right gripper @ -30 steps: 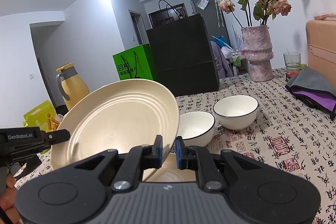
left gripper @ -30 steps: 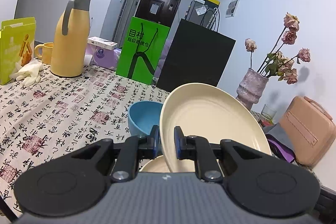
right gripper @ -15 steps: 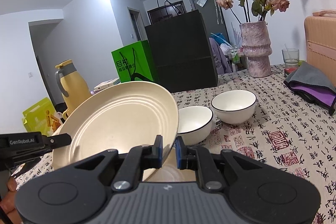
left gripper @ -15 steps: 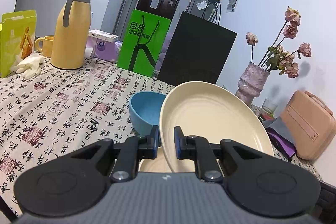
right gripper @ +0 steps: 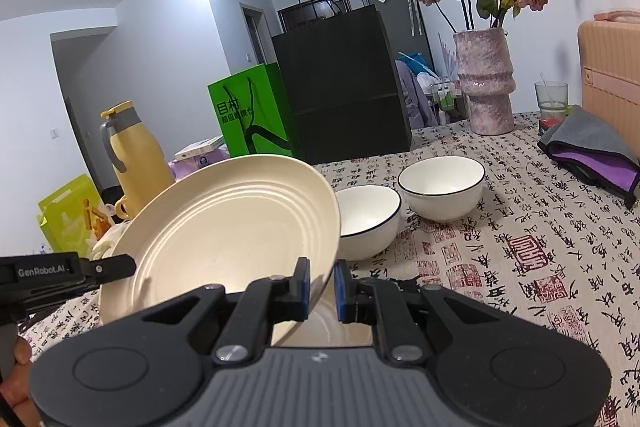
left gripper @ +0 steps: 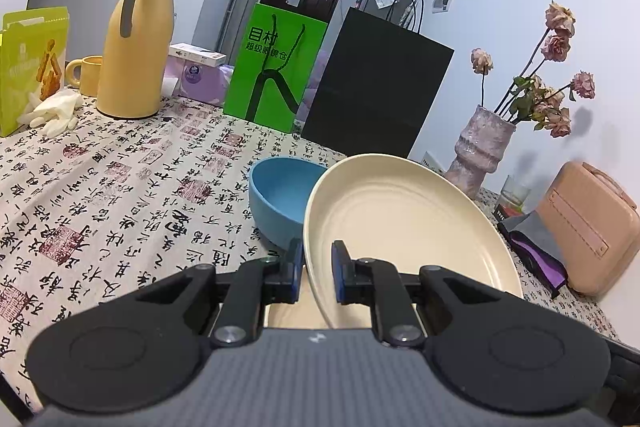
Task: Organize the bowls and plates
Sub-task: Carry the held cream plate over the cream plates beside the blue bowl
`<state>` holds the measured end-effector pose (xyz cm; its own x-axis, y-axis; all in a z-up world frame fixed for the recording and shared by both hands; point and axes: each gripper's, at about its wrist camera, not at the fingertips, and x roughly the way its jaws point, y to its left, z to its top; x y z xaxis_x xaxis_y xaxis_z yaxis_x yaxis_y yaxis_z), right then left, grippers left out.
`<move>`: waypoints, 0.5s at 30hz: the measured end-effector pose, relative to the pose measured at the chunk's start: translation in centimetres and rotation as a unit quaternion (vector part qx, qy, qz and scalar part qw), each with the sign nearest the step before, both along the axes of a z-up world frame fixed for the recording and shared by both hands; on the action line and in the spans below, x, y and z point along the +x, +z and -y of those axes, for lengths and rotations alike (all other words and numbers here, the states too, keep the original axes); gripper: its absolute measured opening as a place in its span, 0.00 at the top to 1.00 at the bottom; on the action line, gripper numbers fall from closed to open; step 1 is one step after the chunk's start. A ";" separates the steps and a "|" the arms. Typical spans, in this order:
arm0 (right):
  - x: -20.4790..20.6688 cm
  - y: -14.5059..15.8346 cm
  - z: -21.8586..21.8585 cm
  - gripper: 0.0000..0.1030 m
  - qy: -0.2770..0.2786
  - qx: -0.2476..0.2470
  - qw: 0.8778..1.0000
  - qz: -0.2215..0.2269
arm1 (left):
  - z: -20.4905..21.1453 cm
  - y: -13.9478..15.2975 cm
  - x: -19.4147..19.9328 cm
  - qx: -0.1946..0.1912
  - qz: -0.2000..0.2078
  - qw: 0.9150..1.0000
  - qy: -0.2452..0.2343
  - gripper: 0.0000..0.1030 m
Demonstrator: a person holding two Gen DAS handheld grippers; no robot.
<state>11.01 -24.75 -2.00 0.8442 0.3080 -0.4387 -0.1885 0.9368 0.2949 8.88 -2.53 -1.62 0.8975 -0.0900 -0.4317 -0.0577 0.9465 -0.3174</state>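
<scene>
Your left gripper was closed narrowly on the rim of the cream plate, and your right gripper pinched the same plate at its opposite rim, so the plate was held tilted between them, its hollow face toward both cameras. Below it, between the fingers, lay a second cream plate flat on the tablecloth (only a sliver showed).

At 11 o'clock from your left gripper the blue bowl sat just behind the held plate's edge. At 1 o'clock from your right gripper two white bowls stood side by side, the nearer one close to the plate's rim. The cloth at 3 o'clock from the right gripper lay open.

Farther off stood the yellow thermos, green bag, black bag, vase and folded purple cloth.
</scene>
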 end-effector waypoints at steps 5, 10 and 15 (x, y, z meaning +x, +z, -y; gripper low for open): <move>0.1 -0.2 -0.2 0.88 0.001 -0.003 1.000 -0.005 | -0.1 -0.4 0.0 -0.001 -0.005 1.000 0.000 0.85; 0.2 -0.5 -0.4 0.88 0.002 -0.007 1.000 -0.010 | -0.4 -0.9 0.1 -0.004 -0.011 1.000 -0.001 0.85; 0.3 -0.8 -0.5 0.88 0.001 -0.012 1.000 -0.018 | -0.7 -1.5 0.3 -0.009 -0.020 1.000 -0.004 0.85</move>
<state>11.33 -24.28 -2.81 0.8273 0.2993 -0.4754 -0.1808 0.9431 0.2792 9.23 -1.84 -3.15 0.8784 -0.1052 -0.4661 -0.0631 0.9414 -0.3313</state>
